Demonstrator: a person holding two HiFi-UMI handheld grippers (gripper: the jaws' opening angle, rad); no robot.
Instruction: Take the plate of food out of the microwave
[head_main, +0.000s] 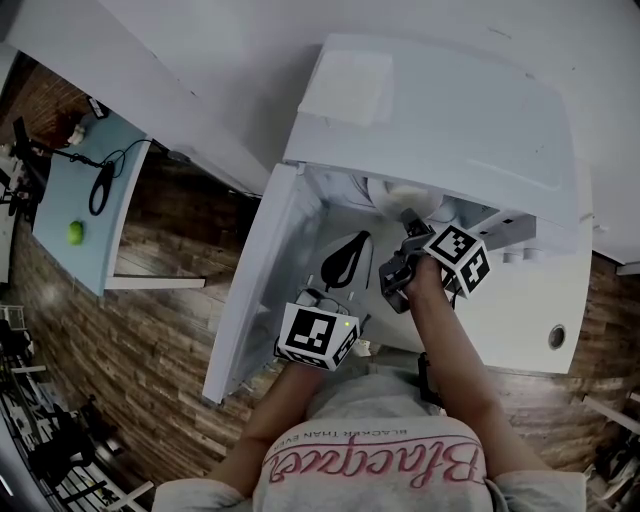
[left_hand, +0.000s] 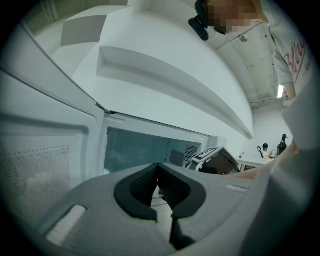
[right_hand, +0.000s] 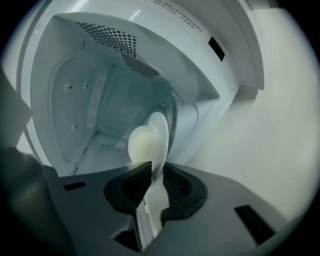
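Note:
The white microwave (head_main: 440, 110) stands with its door (head_main: 250, 300) swung open to the left. Inside its cavity (right_hand: 90, 100) a white plate (right_hand: 159, 135) carries a pale round piece of food (right_hand: 140, 142); the view shows the plate edge-on and rolled. My right gripper (right_hand: 152, 172) reaches into the opening, and its pads sit on either side of the plate's near rim, shut on it. In the head view the right gripper (head_main: 408, 238) is at the cavity mouth, under the plate (head_main: 405, 195). My left gripper (left_hand: 158, 167) hangs shut and empty in front of the opening, near the door (left_hand: 40, 160).
A white shelf (left_hand: 175, 85) juts out above the microwave. Left of the counter stands a pale blue table (head_main: 85, 200) with a green ball (head_main: 75, 232) and cables, over a wooden floor (head_main: 150, 340). A person (left_hand: 265, 149) sits far off at a desk.

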